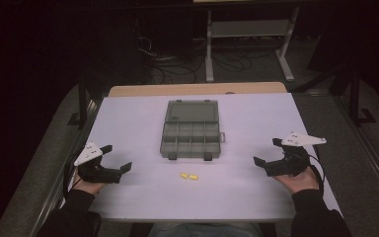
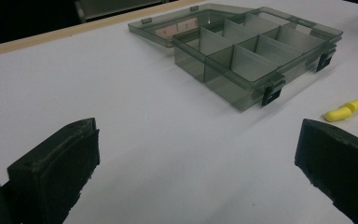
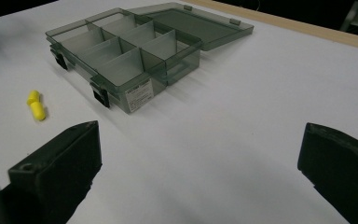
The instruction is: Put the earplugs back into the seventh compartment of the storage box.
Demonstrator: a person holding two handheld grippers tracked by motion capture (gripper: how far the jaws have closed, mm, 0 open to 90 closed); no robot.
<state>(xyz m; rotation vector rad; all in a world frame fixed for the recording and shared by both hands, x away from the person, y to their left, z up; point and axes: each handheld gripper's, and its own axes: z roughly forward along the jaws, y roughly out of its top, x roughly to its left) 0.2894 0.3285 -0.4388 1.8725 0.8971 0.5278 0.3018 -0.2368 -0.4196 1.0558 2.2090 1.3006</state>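
High view: a white counter (image 1: 128, 123) carries a smoky grey, translucent compartment box (image 1: 191, 139) at the centre of the frame, its lid (image 1: 192, 111) folded flat toward the top of the frame and its two dark latches facing the bottom edge. The divided tray holds eight cells in two rows. Two small yellow earplugs (image 1: 188, 176) lie touching each other just below the box, on bare counter. The left gripper (image 1: 117, 159) sits at lower left and the right gripper (image 1: 268, 151) at lower right, each held in a hand and well apart from the box; both have their jaws spread wide with nothing between them. Left gripper view: box at upper right, earplugs at right edge.
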